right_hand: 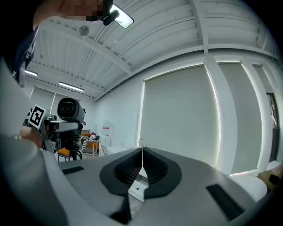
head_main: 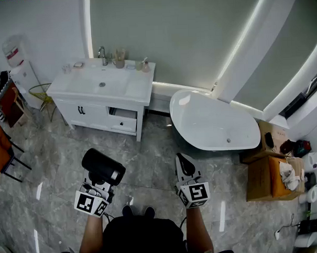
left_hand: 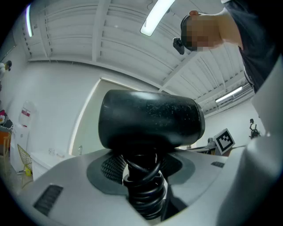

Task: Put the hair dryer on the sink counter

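While head view is hiding the grip, I am seeing left gripper [left_hand: 142, 176] clamping hair dryer [left_hand: 150, 119] by its cord-wrapped handle; right gripper [right_hand: 141, 167] closed, empty.

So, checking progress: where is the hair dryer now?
Head view, lower left: the hair dryer is clamped in the left gripper above the floor, well short of the sink counter.

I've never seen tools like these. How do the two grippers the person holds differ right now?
The left gripper clamps a black hair dryer by its cord-wrapped handle; the right gripper holds nothing. The left's jaws stand apart around that handle; the right's are shut together. Both carry a marker cube.
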Available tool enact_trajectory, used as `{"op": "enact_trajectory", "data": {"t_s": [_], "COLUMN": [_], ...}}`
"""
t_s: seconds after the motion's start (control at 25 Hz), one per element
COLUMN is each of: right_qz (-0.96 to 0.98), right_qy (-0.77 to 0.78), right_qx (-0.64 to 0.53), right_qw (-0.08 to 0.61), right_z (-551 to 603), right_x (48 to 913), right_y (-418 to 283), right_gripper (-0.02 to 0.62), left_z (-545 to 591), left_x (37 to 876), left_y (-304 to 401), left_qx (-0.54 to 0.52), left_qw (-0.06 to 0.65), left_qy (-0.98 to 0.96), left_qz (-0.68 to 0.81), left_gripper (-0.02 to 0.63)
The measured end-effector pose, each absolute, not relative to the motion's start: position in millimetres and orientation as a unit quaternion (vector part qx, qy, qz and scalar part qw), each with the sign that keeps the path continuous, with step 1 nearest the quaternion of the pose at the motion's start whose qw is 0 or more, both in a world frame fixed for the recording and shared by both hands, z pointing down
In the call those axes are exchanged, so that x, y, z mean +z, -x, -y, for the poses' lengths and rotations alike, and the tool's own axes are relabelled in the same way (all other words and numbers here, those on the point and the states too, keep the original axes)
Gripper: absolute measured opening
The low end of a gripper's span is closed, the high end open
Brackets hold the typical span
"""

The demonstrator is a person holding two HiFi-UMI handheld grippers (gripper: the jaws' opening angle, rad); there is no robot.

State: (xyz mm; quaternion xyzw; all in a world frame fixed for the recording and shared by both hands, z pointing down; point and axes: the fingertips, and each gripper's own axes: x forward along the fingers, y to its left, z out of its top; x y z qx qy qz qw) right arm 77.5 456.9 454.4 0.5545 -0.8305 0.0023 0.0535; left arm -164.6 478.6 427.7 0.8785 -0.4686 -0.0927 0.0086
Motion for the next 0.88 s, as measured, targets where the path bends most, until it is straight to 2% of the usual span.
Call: {"op": "enact_trajectory", "data": {"t_s": [0.48, 0.88], "right_qz": [0.839, 0.844], "right_qy": [-0.544, -0.532], "right_qx": [-0.008, -0.036], "right_qw": [0.017, 0.05], "right_z": [-448, -453], "right_x": [449, 451], "right_y": [-72, -62], "right_gripper": [0.034, 0.034], "left_z": [-466, -465], "left_x": [433, 433], "left_y": [172, 177], "left_qx": [-0.088, -0.084], "left_qw": [0.002, 0.006], "left_qy": [-0.872, -0.864], "left_qz": [0.481, 0.497], "left_gripper": [0.225, 0.225]}}
